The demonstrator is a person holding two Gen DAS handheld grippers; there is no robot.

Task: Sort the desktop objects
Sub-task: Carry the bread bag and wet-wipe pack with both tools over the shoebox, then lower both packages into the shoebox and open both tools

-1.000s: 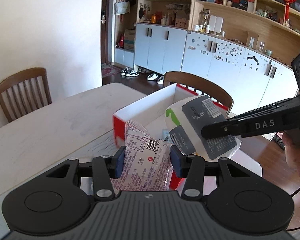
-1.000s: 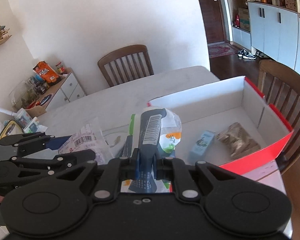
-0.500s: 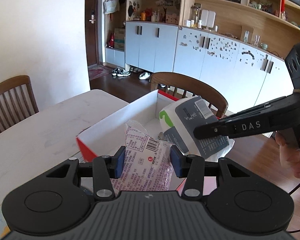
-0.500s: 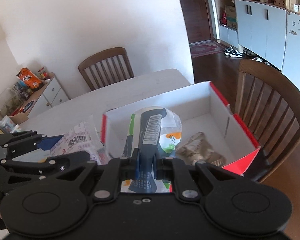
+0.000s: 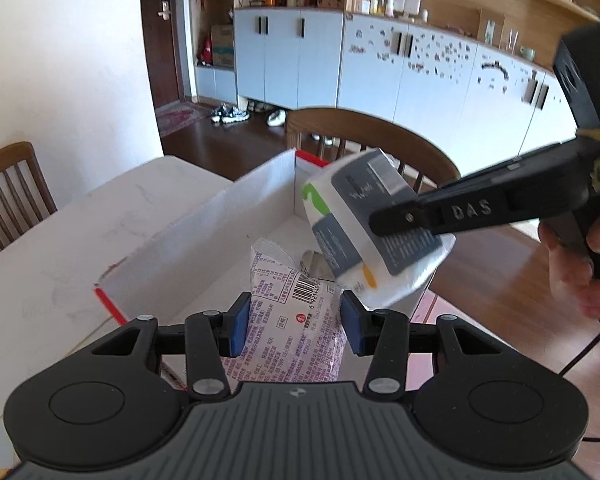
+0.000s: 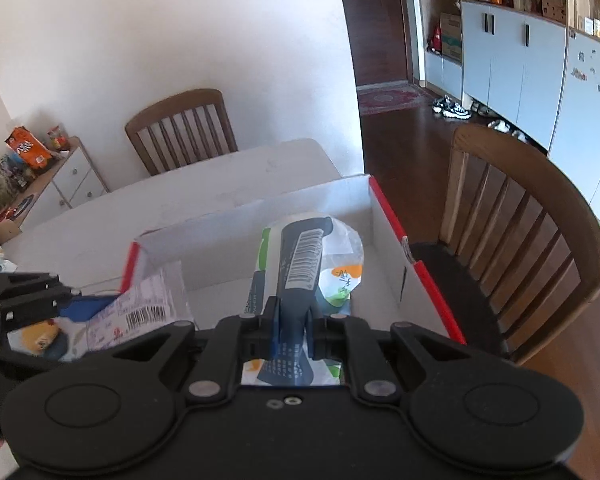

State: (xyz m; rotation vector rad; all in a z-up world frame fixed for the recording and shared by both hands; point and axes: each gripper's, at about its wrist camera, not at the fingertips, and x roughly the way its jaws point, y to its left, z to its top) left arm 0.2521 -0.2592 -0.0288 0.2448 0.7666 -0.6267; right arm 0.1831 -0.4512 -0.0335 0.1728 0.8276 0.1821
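Observation:
My left gripper (image 5: 296, 326) is shut on a pink printed snack packet (image 5: 292, 316) and holds it over the near end of the open red-and-white cardboard box (image 5: 204, 224). My right gripper (image 6: 294, 318) is shut on a white tissue pack (image 6: 308, 264) with a grey label and barcode, held above the box (image 6: 384, 216) interior. In the left wrist view the tissue pack (image 5: 364, 224) hangs from the right gripper's fingers (image 5: 460, 212) over the box. A small foil-wrapped item (image 5: 314, 262) lies on the box floor, partly hidden. In the right wrist view the left gripper's fingers (image 6: 24, 300) and the snack packet (image 6: 140, 312) are at the left.
The box sits at the end of a white table (image 5: 60, 248). A wooden chair (image 6: 516, 216) stands right behind the box's far end, another chair (image 6: 180, 128) at the table's far side. A low cabinet (image 6: 44, 176) with snacks stands by the wall.
Both grippers have moved forward with their packets, from beside the box to above its inside. The box now sits closer and lower in both views.

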